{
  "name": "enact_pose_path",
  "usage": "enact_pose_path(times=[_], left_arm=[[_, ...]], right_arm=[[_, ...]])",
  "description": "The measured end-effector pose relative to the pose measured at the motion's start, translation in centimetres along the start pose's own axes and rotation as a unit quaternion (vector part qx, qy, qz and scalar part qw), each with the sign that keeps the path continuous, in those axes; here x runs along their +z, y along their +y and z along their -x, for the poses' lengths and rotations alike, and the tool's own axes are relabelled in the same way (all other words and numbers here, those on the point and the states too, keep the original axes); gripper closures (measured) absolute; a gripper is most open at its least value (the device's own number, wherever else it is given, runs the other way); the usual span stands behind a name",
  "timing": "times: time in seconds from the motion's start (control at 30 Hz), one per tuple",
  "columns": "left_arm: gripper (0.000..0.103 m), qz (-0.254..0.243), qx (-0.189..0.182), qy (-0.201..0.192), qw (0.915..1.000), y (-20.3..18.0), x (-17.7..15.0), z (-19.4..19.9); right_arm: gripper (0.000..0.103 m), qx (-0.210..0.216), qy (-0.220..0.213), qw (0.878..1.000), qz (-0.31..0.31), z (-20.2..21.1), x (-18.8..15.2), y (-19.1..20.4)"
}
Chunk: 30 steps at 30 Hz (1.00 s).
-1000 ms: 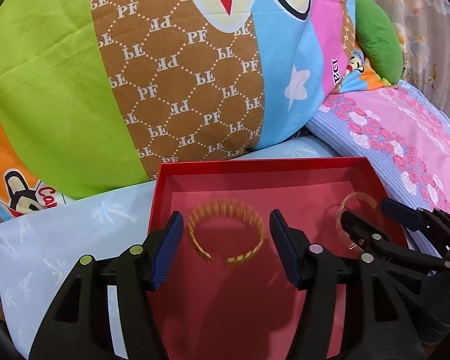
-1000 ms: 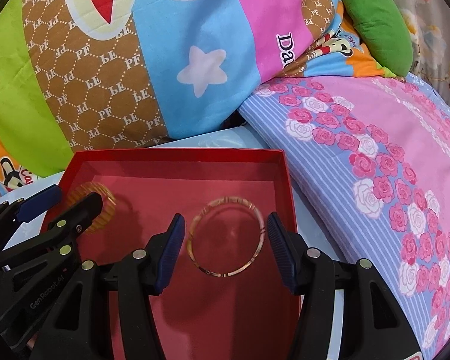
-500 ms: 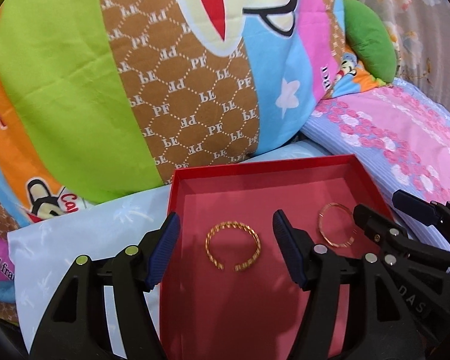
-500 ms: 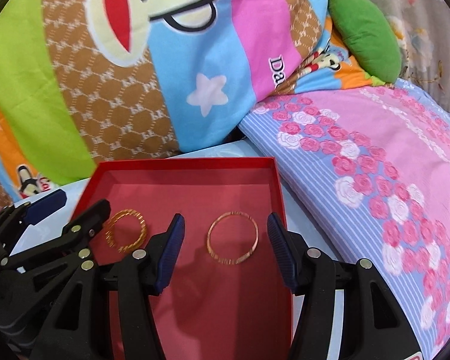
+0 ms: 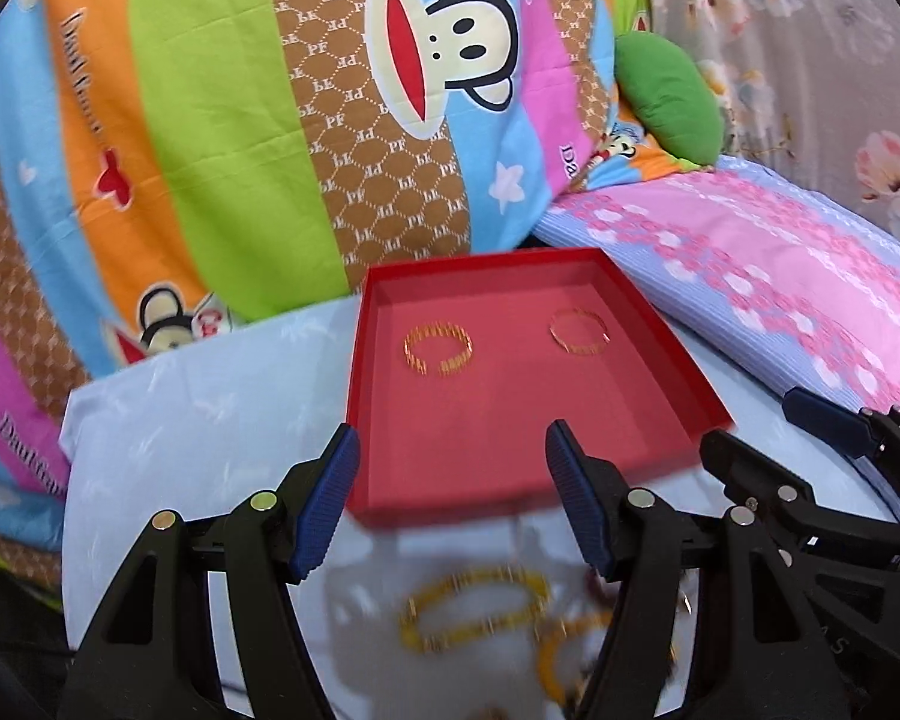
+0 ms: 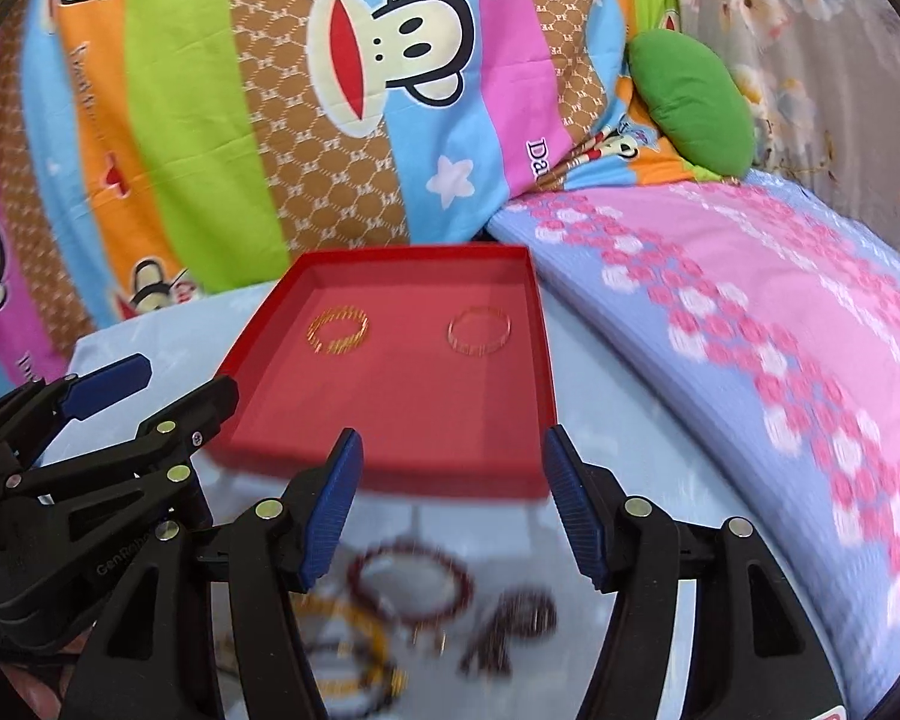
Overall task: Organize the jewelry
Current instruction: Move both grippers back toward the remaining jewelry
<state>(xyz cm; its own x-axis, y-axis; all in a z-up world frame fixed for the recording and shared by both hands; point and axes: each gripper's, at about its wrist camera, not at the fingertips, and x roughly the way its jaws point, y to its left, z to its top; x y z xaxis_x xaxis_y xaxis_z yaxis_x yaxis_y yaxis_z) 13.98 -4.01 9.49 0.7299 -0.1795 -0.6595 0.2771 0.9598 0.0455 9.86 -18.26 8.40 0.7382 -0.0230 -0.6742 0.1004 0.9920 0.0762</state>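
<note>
A red tray (image 5: 678, 360) (image 6: 540, 348) lies on the pale blue sheet. In it lie a twisted gold open cuff (image 5: 438, 348) (image 6: 338, 330) on the left and a thin gold bangle (image 5: 579, 331) (image 6: 479, 329) on the right. My left gripper (image 5: 453, 501) is open and empty, above the tray's near edge. My right gripper (image 6: 453, 501) is open and empty, also at the near edge. Loose jewelry lies in front of the tray: a yellow beaded bracelet (image 5: 474, 606), a dark red beaded bracelet (image 6: 414, 582), a dark tangled piece (image 6: 510, 624).
A large striped cartoon-monkey pillow (image 5: 270, 120) rises behind the tray. A pink and blue floral quilt (image 5: 780, 276) is piled to the right, with a green cushion (image 5: 669, 96) behind. The pale blue sheet (image 5: 180, 420) extends left of the tray.
Both grippers have pulled back and up from the tray, leaving the cuff and the bangle lying in it. The loose jewelry in front of the tray has come into view.
</note>
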Motion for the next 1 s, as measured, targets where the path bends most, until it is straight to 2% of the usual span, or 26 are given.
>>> enact_pose_path(times=[0.17,0.3,0.5,0.77,1.0], left_arm=[[0.037,0.031,-0.014,0.013,0.9993,0.4,-3.3,2.9],[0.037,0.036,-0.006,0.028,0.9989,0.3,-6.5,4.1],[0.037,0.051,0.004,0.073,0.996,0.8,-10.8,3.2],[0.037,0.062,0.008,0.096,0.9935,1.6,-12.2,1.3],[0.042,0.058,-0.001,0.106,0.9926,1.6,-12.7,0.5]], right_arm=[[0.038,0.011,0.012,1.0,0.001,3.0,-4.0,0.1],[0.038,0.002,0.021,1.0,0.015,4.1,-6.8,0.2],[0.038,0.001,0.052,0.998,0.022,3.7,-10.4,0.1],[0.04,0.013,0.073,0.997,0.022,1.6,-11.3,0.8],[0.055,0.018,0.083,0.996,0.022,0.0,-11.0,1.4]])
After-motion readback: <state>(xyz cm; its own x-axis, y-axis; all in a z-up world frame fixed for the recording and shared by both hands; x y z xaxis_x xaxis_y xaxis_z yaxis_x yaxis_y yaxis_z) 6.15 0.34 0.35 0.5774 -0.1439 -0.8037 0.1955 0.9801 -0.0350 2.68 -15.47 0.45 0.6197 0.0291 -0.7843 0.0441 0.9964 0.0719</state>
